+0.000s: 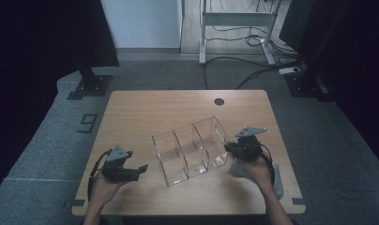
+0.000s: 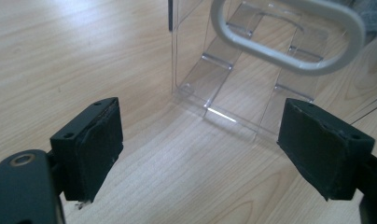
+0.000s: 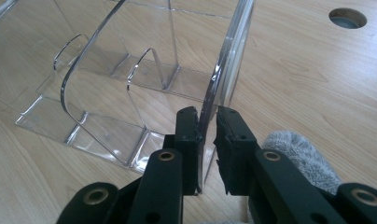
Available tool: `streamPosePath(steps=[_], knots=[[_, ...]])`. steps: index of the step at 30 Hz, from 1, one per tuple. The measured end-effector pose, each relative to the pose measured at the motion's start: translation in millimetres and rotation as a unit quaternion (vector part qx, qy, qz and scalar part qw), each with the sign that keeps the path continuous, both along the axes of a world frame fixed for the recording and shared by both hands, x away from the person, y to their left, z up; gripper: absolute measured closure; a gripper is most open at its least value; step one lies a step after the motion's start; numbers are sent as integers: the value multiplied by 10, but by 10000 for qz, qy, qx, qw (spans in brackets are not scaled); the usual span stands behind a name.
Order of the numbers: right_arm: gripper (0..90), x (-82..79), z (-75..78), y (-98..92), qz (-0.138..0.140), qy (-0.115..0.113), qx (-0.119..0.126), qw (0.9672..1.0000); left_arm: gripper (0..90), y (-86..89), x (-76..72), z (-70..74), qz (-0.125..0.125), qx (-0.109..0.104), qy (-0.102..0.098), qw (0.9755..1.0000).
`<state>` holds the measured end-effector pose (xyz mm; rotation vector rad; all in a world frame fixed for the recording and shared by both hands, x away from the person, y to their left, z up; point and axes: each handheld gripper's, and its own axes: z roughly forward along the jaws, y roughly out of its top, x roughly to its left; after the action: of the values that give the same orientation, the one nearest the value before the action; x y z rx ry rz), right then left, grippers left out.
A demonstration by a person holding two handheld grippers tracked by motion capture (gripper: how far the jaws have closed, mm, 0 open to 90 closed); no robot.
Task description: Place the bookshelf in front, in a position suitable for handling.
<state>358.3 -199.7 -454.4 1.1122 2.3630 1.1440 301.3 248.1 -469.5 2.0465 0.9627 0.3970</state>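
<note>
A clear acrylic organizer [image 1: 192, 150] with three compartments stands on the wooden table [image 1: 145, 112], tilted toward the far right. My right gripper [image 1: 229, 147] is at its right end. In the right gripper view that gripper [image 3: 206, 126] is shut on the organizer's thin side wall [image 3: 224, 70], one pad on each face. My left gripper [image 1: 143, 169] sits left of the organizer, a little apart from it, and points at it. Its jaws [image 2: 200, 149] stand wide open over bare wood, with the organizer's corner [image 2: 214, 79] ahead of them.
A grey cloth [image 3: 294, 149] lies under my right hand [image 1: 237, 168]. A white oval loop [image 2: 289, 51] shows through the acrylic. A round cable hole [image 1: 219, 101] sits near the table's far edge. Dark screens and a white desk frame [image 1: 234, 18] stand beyond.
</note>
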Motion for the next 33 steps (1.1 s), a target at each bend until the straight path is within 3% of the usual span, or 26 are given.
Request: streamPosePath(steps=[15,26,33], knots=[[808,37,-6,46,156,-106,-63,9998,81,-95,-42,63,-185,-24,-269,9995],[825,23,-4,160,408,-135,-98,9990,124,-58,-39,59,-146,-118,-335,9993],[837,18,-2,205,499,-146,-126,9986,145,-82,-39,16,-357,-141,-268,9989]])
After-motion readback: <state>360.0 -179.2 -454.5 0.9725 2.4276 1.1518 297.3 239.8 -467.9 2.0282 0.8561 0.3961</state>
